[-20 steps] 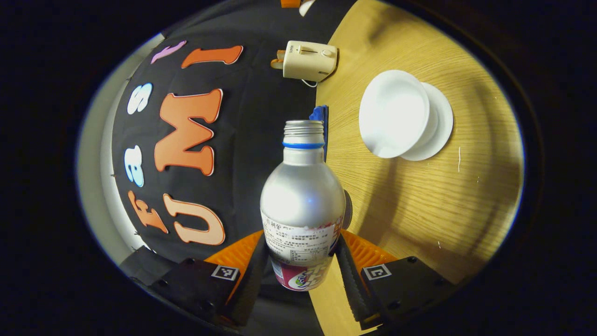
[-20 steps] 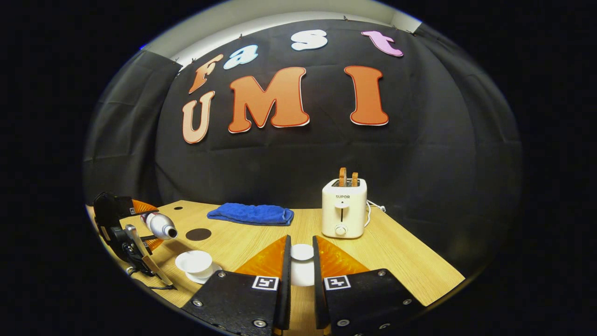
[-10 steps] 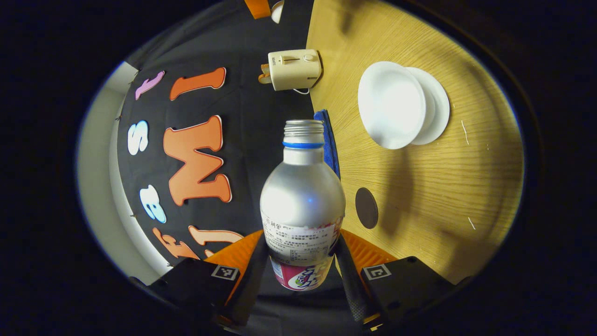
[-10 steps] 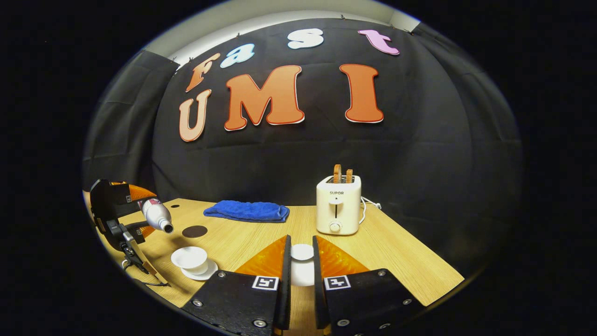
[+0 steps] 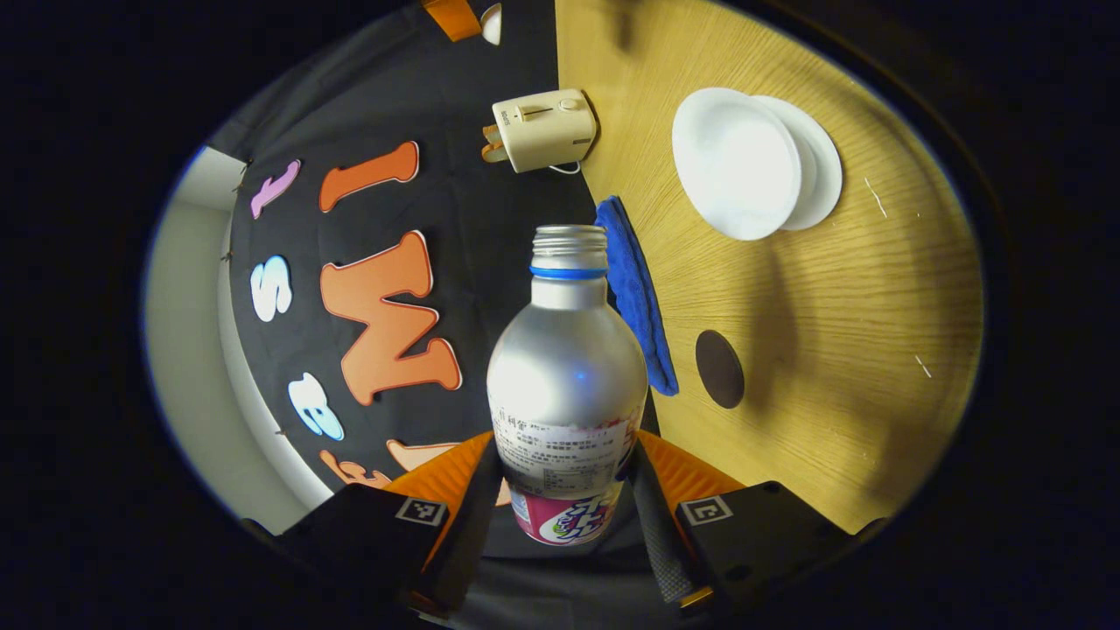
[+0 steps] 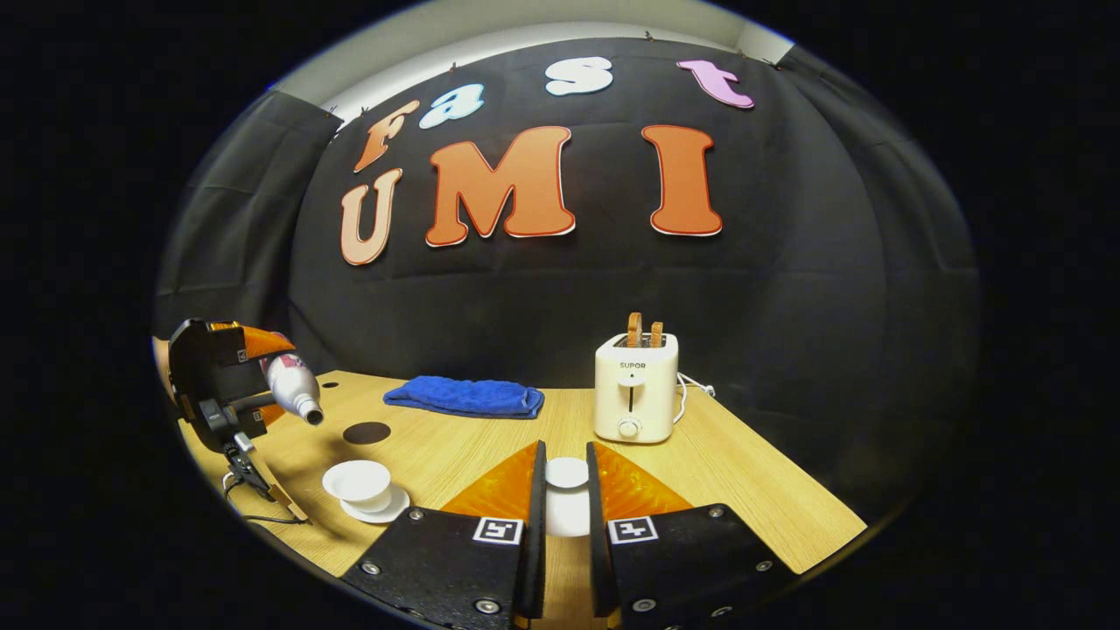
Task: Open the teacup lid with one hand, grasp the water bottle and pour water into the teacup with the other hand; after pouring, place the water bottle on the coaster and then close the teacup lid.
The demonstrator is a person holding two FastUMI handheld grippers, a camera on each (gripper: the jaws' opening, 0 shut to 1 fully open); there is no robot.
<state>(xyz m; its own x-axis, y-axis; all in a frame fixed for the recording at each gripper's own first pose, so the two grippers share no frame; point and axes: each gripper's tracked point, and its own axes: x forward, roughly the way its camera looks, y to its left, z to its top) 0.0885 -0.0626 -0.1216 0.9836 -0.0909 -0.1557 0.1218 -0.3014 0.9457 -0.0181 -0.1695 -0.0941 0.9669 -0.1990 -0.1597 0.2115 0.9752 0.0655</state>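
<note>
**Bottle held tipped above the open teacup**

The water bottle is silver with a blue ring near its open mouth. In the left gripper view it sits in the middle, and the left gripper has both fingers pressed on its lower part, one on each side. In the right gripper view the bottle is at 9 o'clock, up in the air. It is tipped so its mouth points down and toward the middle of the table.

The teacup is white and has no lid on. It stands on a white saucer, below the bottle's mouth and a bit to the side of it. In the left gripper view the teacup is at 1 o'clock.

The lid is white and round. The right gripper holds it between its two fingers, which are squeezed on its sides.

The coaster is a dark round spot lying flat on the wooden table, near the teacup and apart from it. In the left gripper view the coaster is at 3 o'clock.

A blue cloth lies at the back of the table. A cream toaster stands further along, with two slices of toast sticking up.
</note>
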